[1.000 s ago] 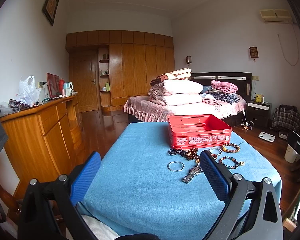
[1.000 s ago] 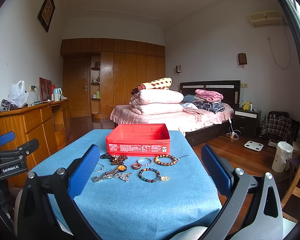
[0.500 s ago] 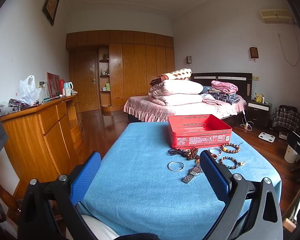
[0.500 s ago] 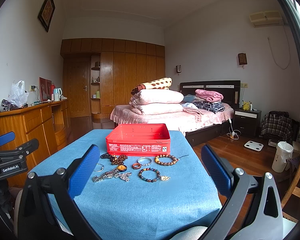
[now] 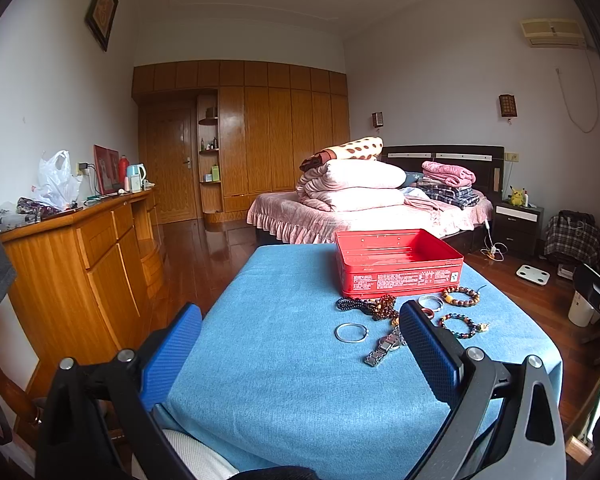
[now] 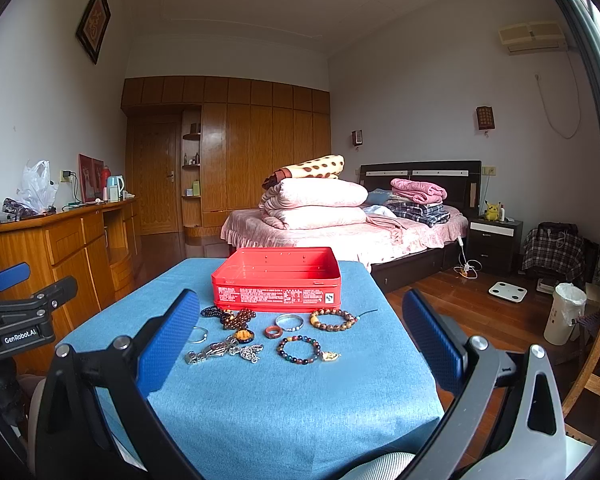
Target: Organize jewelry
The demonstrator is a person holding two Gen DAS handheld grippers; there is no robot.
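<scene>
An open red tin box stands at the far end of a blue-covered table; it also shows in the left wrist view. Jewelry lies in front of it: a brown bead bracelet, a multicolour bead bracelet, a silver bangle, a metal watch, dark bead strands and rings. My left gripper is open and empty over the near left of the table. My right gripper is open and empty, held before the jewelry.
A wooden sideboard with a plastic bag and kettle runs along the left wall. A bed piled with folded quilts stands behind the table. A nightstand, a scale and a white bin are on the right.
</scene>
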